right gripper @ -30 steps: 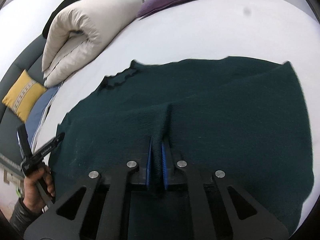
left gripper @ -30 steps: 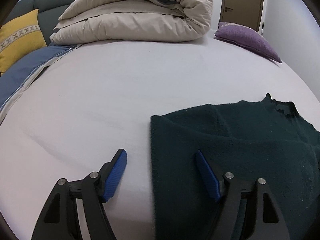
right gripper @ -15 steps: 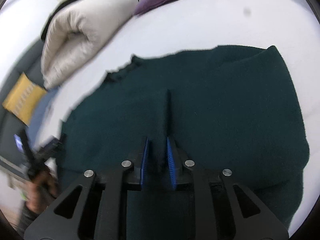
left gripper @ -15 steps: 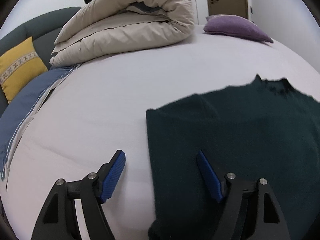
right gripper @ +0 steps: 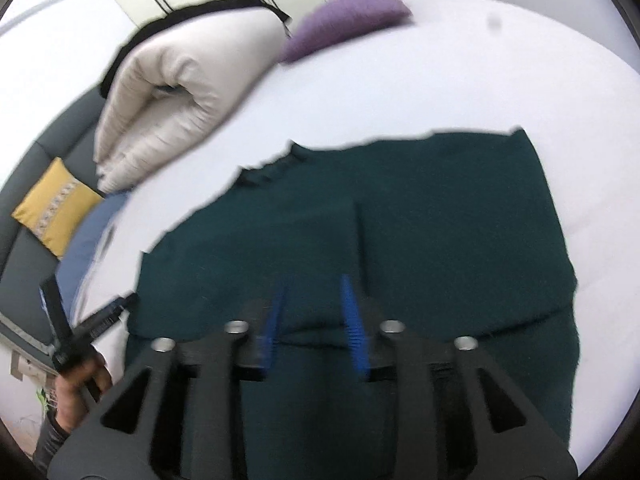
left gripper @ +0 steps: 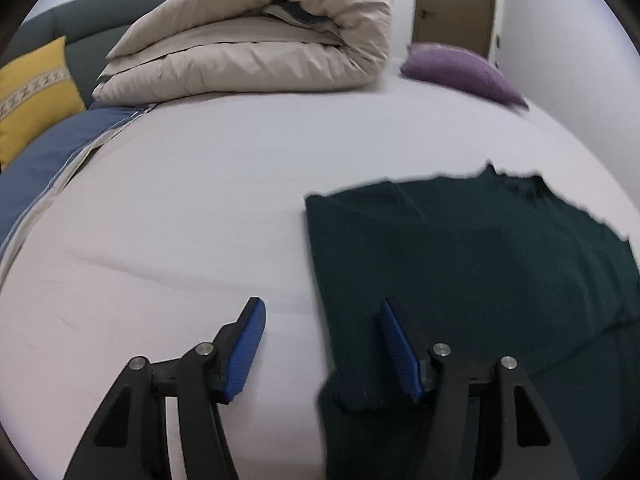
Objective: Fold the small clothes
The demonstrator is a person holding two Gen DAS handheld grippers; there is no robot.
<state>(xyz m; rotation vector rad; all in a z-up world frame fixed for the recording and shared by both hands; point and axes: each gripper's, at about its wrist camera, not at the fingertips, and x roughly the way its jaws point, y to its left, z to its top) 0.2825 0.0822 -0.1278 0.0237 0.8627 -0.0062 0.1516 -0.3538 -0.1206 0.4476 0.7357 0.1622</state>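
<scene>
Dark green knit top [right gripper: 420,240] is lying flat mid-bed [left gripper: 200,200]; soft, floppy, best gripped at a hem corner. Both grippers, left [left gripper: 322,344] and right [right gripper: 316,316], are hovering with jaws apart, holding nothing.

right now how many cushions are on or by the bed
2. A purple cushion lies on the white sheet at the far side, right of the rolled beige duvet. A yellow cushion leans on the grey headboard at far left. Others may be hidden behind the duvet.
</scene>
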